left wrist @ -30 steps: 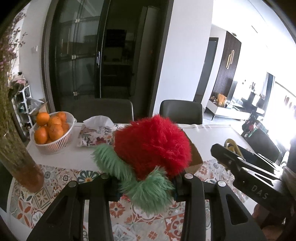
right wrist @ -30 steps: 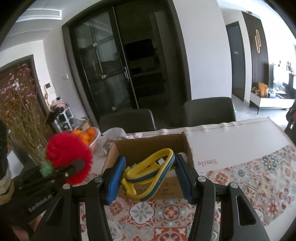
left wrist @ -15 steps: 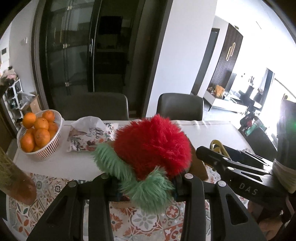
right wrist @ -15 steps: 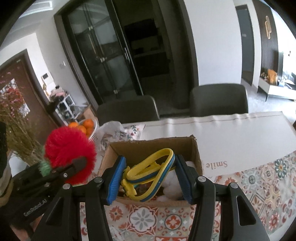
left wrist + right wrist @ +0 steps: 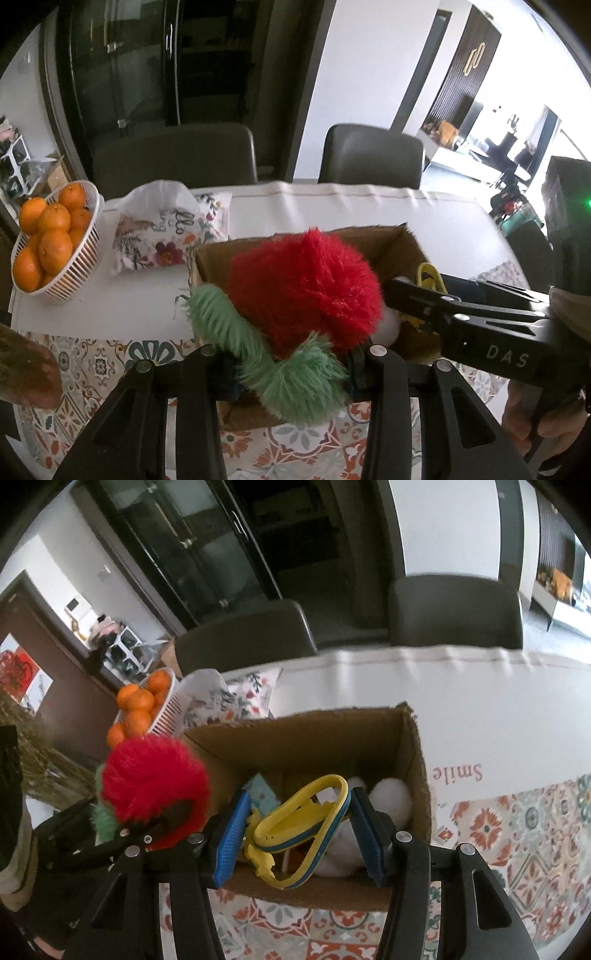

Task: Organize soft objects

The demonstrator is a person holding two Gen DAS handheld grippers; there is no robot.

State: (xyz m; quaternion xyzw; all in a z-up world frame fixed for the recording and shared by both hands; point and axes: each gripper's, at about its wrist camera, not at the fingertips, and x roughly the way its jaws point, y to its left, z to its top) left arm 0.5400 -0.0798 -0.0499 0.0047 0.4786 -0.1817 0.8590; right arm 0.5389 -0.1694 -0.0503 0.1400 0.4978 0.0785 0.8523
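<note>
My left gripper (image 5: 291, 363) is shut on a fluffy red plush with green fur leaves (image 5: 306, 291), held just above the open cardboard box (image 5: 402, 240). In the right wrist view the same plush (image 5: 155, 779) hangs at the box's left corner. My right gripper (image 5: 299, 834), with blue pads (image 5: 231, 834), is shut on a yellow and blue looped toy (image 5: 306, 819) over the box (image 5: 417, 760). White soft things (image 5: 391, 797) lie inside the box. The right gripper's black body (image 5: 476, 325) crosses the left wrist view at right.
A white basket of oranges (image 5: 48, 236) and a floral pillow (image 5: 166, 232) sit on the white cloth at the far left. Two dark chairs (image 5: 369, 155) stand behind the table. A vase with dried stems (image 5: 26, 365) is at the near left. A patterned tablecloth (image 5: 517, 834) covers the near side.
Both grippers have moved forward and down toward the box, tilting more steeply. The box now looks larger and its inside shows. Both toys stay gripped.
</note>
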